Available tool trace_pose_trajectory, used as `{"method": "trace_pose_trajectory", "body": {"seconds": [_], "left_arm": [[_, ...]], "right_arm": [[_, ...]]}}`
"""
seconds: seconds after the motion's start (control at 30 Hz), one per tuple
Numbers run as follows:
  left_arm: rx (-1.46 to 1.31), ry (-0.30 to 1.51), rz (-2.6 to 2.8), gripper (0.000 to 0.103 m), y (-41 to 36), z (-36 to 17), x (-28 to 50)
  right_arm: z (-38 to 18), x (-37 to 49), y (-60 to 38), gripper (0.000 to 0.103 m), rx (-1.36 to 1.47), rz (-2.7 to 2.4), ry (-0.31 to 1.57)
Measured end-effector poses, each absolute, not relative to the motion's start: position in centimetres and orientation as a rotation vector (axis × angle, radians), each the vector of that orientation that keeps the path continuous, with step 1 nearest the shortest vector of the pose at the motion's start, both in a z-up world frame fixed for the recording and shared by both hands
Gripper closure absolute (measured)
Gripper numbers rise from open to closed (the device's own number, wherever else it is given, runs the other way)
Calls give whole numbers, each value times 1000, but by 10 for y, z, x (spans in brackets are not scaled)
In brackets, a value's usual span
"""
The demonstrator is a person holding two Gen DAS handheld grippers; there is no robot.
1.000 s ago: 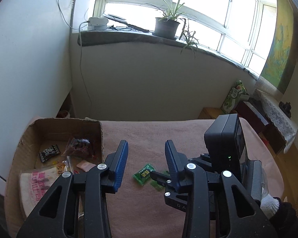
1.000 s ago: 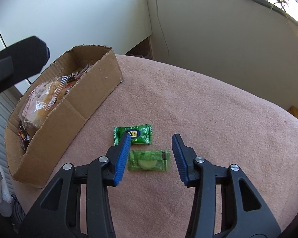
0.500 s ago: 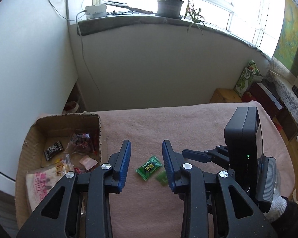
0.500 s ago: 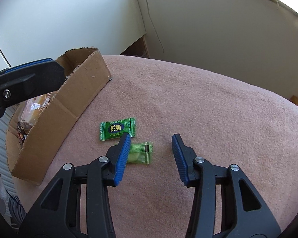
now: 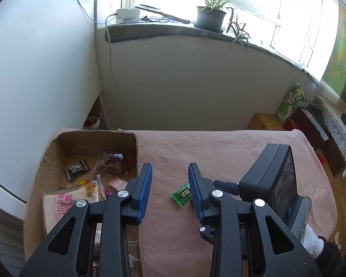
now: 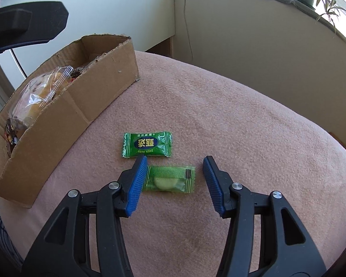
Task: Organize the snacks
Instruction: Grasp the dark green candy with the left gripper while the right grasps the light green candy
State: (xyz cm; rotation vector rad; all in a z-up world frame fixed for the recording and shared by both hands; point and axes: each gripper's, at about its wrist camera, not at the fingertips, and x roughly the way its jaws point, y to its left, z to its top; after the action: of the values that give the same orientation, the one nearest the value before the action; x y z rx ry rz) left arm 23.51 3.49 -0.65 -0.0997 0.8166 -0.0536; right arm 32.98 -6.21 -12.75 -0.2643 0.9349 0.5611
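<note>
Now: right tool (image 6: 175, 180) poised over a clear green candy (image 6: 170, 180), two sweets left outside the cardboard box (image 6: 64, 120).

Right tool: jaws apart and just widened, straddling the clear green candy on the pink-covered desk (image 6: 253, 120), pads not pressing it. Just beyond lies a printed green candy (image 6: 147, 144); the box of bagged snacks sits to the left. Left tool (image 5: 170, 190): narrowly parted, empty, hovering near the box edge. Step judged: pick-up of loose candy. Next move calls for lowering, closing on the thin wrapper, then carrying it into the box.
</note>
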Motion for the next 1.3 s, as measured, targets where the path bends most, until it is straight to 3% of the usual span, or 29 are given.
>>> {"method": "trace_pose_trajectory", "body": {"seconds": [0.13, 0.4, 0.77, 1.3], "left_arm": [[-94, 841, -89, 72, 18, -16, 231], [-91, 945, -91, 72, -6, -47, 263], [-120, 1078, -13, 72, -17, -100, 316], [3, 1100, -29, 72, -37, -108, 285]], "right_arm": [[-128, 331, -74, 54, -269, 561, 940], [-125, 334, -106, 76, -232, 567, 958], [-123, 338, -145, 77, -123, 620, 1000], [-125, 330, -178, 73, 0, 687, 1013]]}}
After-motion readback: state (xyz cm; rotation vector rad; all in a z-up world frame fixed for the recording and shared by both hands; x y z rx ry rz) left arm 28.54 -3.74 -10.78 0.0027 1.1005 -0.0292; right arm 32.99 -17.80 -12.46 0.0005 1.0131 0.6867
